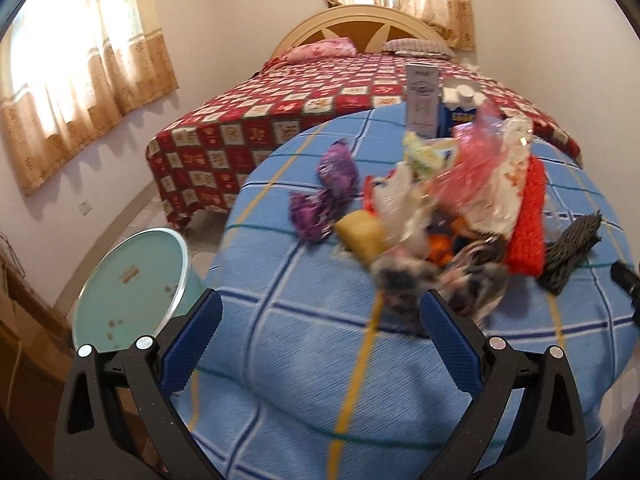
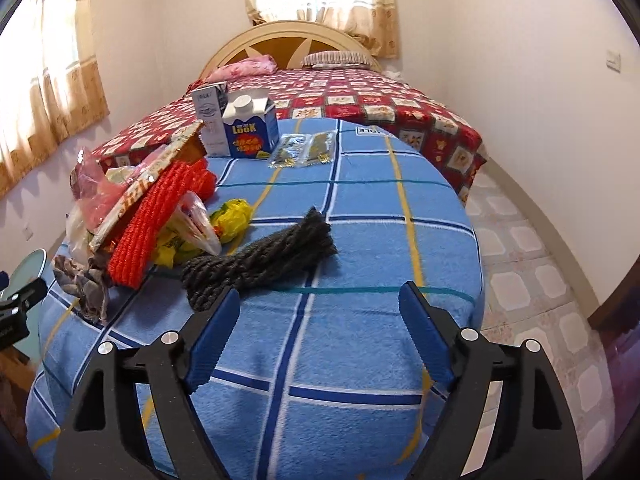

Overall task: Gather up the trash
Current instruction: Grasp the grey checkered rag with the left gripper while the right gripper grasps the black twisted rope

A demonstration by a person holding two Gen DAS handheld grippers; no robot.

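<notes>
Left gripper (image 1: 320,312): we see jaws wide apart, nothing btwn pads; hovers over blue cloth (image 1: 288,360), short of the pile.
Right gripper (image 2: 320,300): jaws apart, empty; black yarn (image 2: 260,264) lies just ahead of its left finger, not touching as far as we can tell.
Trash pile (image 1: 432,200): heaped on the cloth; bags, wrappers, all mixed w/ yarn.
Purple wrappers (image 1: 320,196): apart from the heap, left side. We judge them light, crinkly, slippery; pinch at a crumpled fold.
Pink bag (image 1: 472,172): thin film, limp; grab a bunched part.
Carton (image 2: 252,128): stiff, prob. light if empty; grip across the flat sides.
Left view only: bin (image 1: 132,280) beside the table; purple wrappers.
Right view only: carton front, clear sachets (image 2: 304,150), yellow bag (image 2: 232,218).
</notes>
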